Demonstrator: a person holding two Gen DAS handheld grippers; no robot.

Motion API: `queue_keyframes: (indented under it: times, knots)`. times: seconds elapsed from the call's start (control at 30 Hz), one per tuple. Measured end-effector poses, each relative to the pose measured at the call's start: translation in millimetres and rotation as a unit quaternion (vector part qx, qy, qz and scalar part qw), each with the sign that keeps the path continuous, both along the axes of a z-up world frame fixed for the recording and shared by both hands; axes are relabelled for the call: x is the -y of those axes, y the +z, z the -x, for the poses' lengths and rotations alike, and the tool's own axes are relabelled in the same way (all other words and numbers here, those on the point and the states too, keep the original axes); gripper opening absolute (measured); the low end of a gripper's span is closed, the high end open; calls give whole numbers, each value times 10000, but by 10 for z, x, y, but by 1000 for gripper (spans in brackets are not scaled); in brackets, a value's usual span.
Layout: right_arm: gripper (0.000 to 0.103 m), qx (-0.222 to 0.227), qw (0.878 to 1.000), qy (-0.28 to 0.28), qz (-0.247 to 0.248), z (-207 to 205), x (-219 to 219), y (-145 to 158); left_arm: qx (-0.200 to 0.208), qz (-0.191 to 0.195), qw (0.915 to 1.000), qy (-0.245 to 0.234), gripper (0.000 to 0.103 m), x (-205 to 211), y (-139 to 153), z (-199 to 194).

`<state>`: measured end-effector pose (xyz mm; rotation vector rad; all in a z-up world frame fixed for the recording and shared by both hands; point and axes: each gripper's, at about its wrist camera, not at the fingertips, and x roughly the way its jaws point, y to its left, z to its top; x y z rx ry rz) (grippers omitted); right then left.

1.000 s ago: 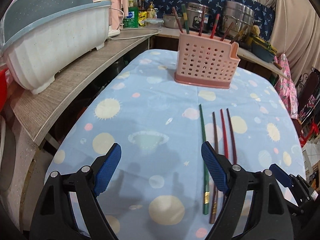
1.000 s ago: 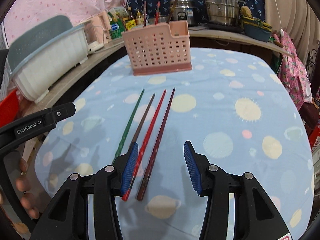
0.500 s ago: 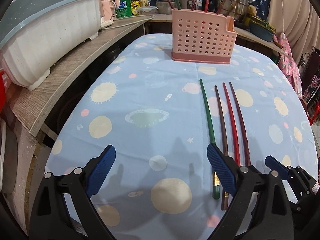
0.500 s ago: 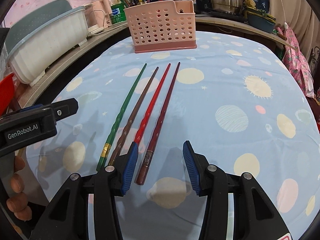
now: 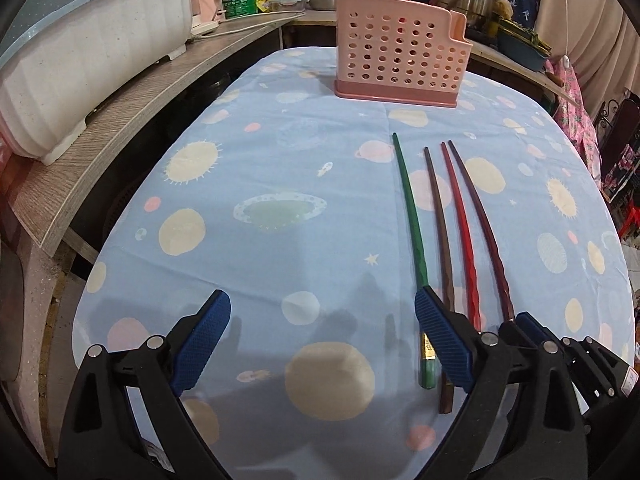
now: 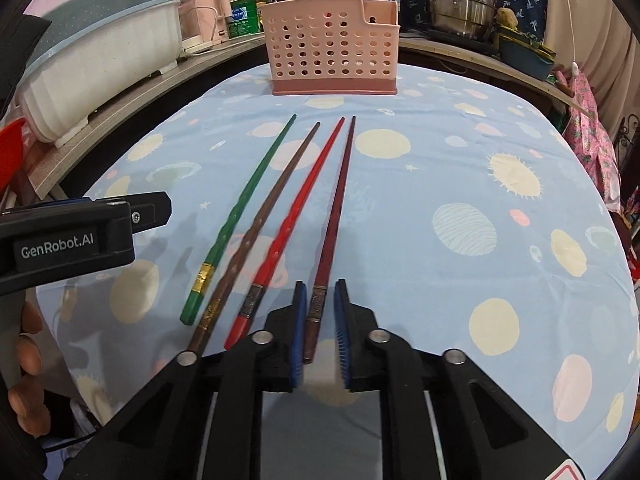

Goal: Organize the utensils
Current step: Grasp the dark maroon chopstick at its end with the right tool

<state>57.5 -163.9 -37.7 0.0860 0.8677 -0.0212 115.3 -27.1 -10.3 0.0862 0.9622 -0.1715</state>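
Observation:
Four chopsticks lie side by side on the blue tablecloth: green (image 6: 240,208), brown (image 6: 260,224), red (image 6: 296,208) and maroon (image 6: 338,200). My right gripper (image 6: 320,304) has narrowed around the thick end of the maroon chopstick, jaws close on both sides, contact unclear. My left gripper (image 5: 322,312) is wide open and empty, just left of the green chopstick (image 5: 410,220). A pink perforated utensil holder (image 6: 334,48) stands at the far end with several chopsticks in it; it also shows in the left wrist view (image 5: 400,64).
A white dish rack (image 5: 80,52) sits on a wooden counter (image 5: 120,128) to the left. Steel pots (image 6: 460,0), bottles and a teal basin (image 6: 524,56) crowd the back counter. Pink cloth (image 6: 592,136) hangs at the right.
My right gripper has moved onto the maroon chopstick's thick end and its jaws have closed in from wide open. My left gripper has drifted back a little and stayed open.

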Motion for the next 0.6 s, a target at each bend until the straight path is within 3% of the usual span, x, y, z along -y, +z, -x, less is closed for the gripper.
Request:
queue_keyframes:
  times: [0.6]
  knots:
    - [7, -2, 9993, -245, -286, 184, 254, -11, -228, -205, 9988, -373, 90, 219, -264, 134]
